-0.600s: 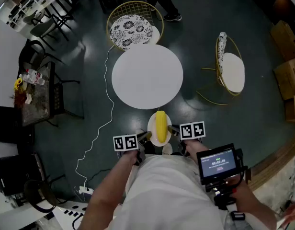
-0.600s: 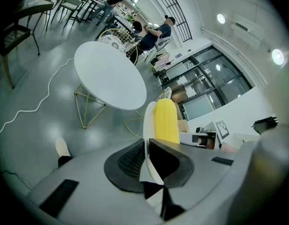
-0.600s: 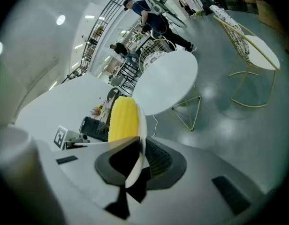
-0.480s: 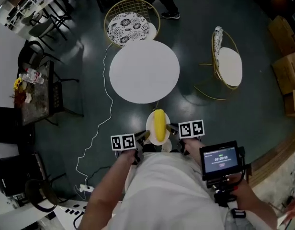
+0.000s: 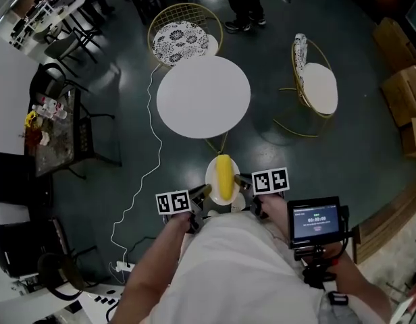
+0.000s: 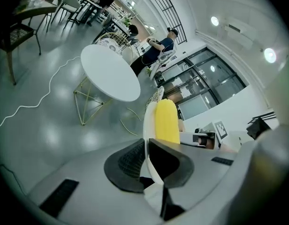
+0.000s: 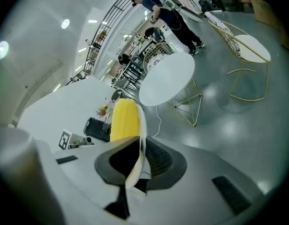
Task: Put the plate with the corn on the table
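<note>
A small white plate point(image 5: 212, 177) carries a yellow corn cob point(image 5: 225, 176) and hangs in the air in front of the person. My left gripper point(image 5: 203, 194) is shut on the plate's left rim point(image 6: 148, 125); my right gripper point(image 5: 244, 183) is shut on its right rim point(image 7: 141, 125). The corn point(image 6: 166, 122) point(image 7: 124, 118) lies lengthwise on the plate. The round white table point(image 5: 203, 96) stands just ahead of the plate, lower down, with nothing on its top point(image 6: 110, 71) point(image 7: 167, 78).
A wire chair with a patterned cushion point(image 5: 182, 32) stands beyond the table, another with a white seat point(image 5: 318, 88) to the right. A white cable point(image 5: 142, 181) snakes over the dark floor on the left. A person's legs point(image 5: 243, 5) show at the top. Cardboard boxes point(image 5: 404, 93) sit far right.
The view has shifted slightly; the table now lies a little closer to the plate. Both grippers still hold the plate by its rims.
</note>
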